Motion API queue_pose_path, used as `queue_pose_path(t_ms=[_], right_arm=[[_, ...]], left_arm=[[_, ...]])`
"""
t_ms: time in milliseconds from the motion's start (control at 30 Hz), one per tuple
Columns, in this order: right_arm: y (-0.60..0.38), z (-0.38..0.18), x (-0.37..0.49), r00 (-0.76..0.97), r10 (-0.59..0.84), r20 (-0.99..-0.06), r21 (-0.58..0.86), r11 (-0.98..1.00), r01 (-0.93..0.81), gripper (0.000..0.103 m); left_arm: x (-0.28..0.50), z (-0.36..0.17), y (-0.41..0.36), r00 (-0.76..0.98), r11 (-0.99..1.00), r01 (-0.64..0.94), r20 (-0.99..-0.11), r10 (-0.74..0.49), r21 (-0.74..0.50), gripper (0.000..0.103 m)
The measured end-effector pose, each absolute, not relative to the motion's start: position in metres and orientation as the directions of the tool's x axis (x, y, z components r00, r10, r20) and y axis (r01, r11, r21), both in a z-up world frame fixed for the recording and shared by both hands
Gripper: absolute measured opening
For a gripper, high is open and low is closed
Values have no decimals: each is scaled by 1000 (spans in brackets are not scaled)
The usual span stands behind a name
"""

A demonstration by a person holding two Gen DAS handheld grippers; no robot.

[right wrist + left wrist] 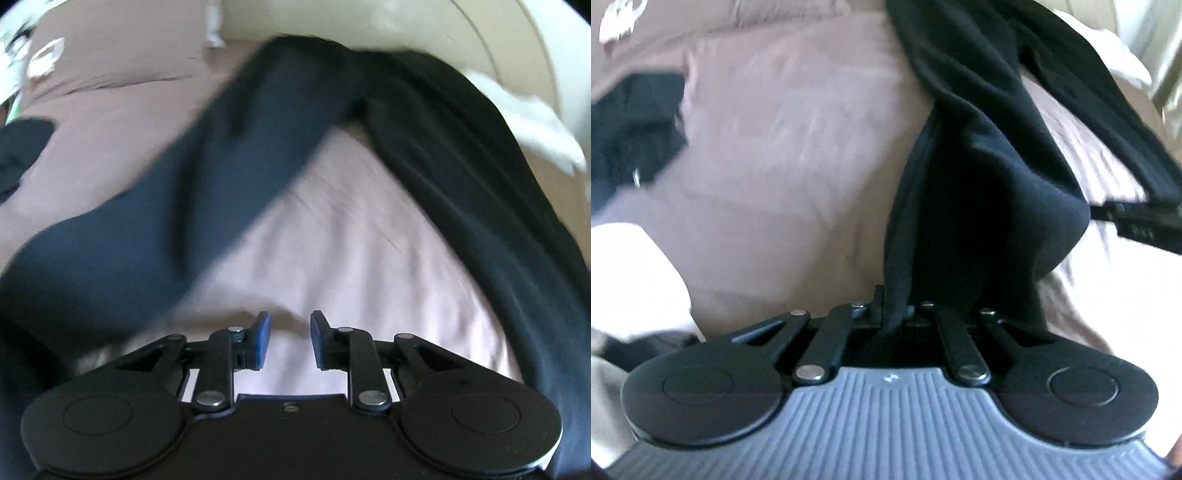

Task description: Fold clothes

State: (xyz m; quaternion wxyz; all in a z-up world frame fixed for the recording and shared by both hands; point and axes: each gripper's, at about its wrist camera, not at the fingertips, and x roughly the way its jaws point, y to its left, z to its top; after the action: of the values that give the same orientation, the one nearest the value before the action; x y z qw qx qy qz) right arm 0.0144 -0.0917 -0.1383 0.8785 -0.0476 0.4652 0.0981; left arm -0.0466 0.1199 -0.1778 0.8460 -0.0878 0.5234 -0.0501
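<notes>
Left gripper clamps dark garment at 6 o'clock; right gripper gapes over pink sheet

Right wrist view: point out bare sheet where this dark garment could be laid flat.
Bare pink sheet lies ahead of the open right gripper, bordered by the dark garment on the left, right and far sides. The left gripper grips that garment. Crowded: far left, where other dark clothing lies.

**Two wrist cameras, one bed**

Each fisheye looks forward over its own tongs, left and right, down and close at the pink bed. Both views share the black garment and bedsheet.
</notes>
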Motion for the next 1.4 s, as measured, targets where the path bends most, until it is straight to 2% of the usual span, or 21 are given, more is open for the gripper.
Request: queue_pose_path(t_ms=[133,200,267,333,433,533,633,733,767,800,867,900,933,967,1000,1067,1167,1300,1400], right_arm=[[-125,-136,8,484,362,-797,337,931,-142,36],[-132,-140,9,440,503,-744,512,852,-108,46],[-139,-149,14,403,605,-686,630,772,-86,47],[-130,-160,24,345,646,-681,656,747,-103,48],[-102,-163,40,316,635,-705,612,770,-181,48],[-94,-160,43,307,659,-687,635,750,-186,48],[-106,-166,19,223,734,-642,708,679,-196,48],[-109,-171,-2,119,782,-612,743,620,-252,51],[-107,-172,-11,97,787,-610,743,610,-277,57],[-104,-170,-21,95,783,-615,732,612,-300,65],[-94,-169,-28,122,767,-630,700,628,-340,68],[-90,-168,-30,136,764,-631,686,632,-360,68],[-87,-168,-32,145,758,-636,671,636,-380,66],[-80,-167,-33,149,744,-652,646,647,-404,41],[-75,-165,-34,152,728,-669,620,659,-427,9],[-74,-147,-41,202,718,-666,566,663,-490,7],[-87,-104,-62,245,806,-539,610,574,-547,7],[-102,-72,-69,271,834,-480,620,541,-568,7],[-122,-60,-58,298,854,-427,672,520,-527,7]], left_arm=[[-44,-189,155,393,908,-115,-858,-332,-404,7],[-45,-195,163,379,880,-148,-847,-371,-452,7],[-48,-191,165,380,875,-152,-845,-377,-459,7],[-47,-186,164,382,888,-136,-850,-362,-439,7],[-47,-176,171,417,913,-116,-853,-314,-392,9],[-57,-141,186,547,950,-91,-812,-202,-298,15],[-69,-122,197,617,961,-99,-774,-144,-258,19],[-76,-125,202,599,935,-91,-769,-223,-342,25],[-78,-131,201,587,926,-95,-772,-244,-365,26],[-81,-136,198,573,920,-97,-777,-261,-381,26],[-84,-145,185,549,917,-70,-783,-293,-393,27],[-85,-150,178,539,917,-52,-784,-308,-396,32],[-86,-152,172,533,916,-37,-783,-320,-400,34],[-87,-150,169,536,915,-28,-778,-327,-404,37],[-88,-148,166,541,912,-18,-771,-336,-411,40],[-88,-143,165,553,895,1,-746,-371,-445,43],[-92,-136,171,554,838,20,-692,-463,-545,50],[-97,-125,181,571,762,45,-609,-550,-646,55],[-102,-110,182,606,784,74,-596,-527,-617,59]])
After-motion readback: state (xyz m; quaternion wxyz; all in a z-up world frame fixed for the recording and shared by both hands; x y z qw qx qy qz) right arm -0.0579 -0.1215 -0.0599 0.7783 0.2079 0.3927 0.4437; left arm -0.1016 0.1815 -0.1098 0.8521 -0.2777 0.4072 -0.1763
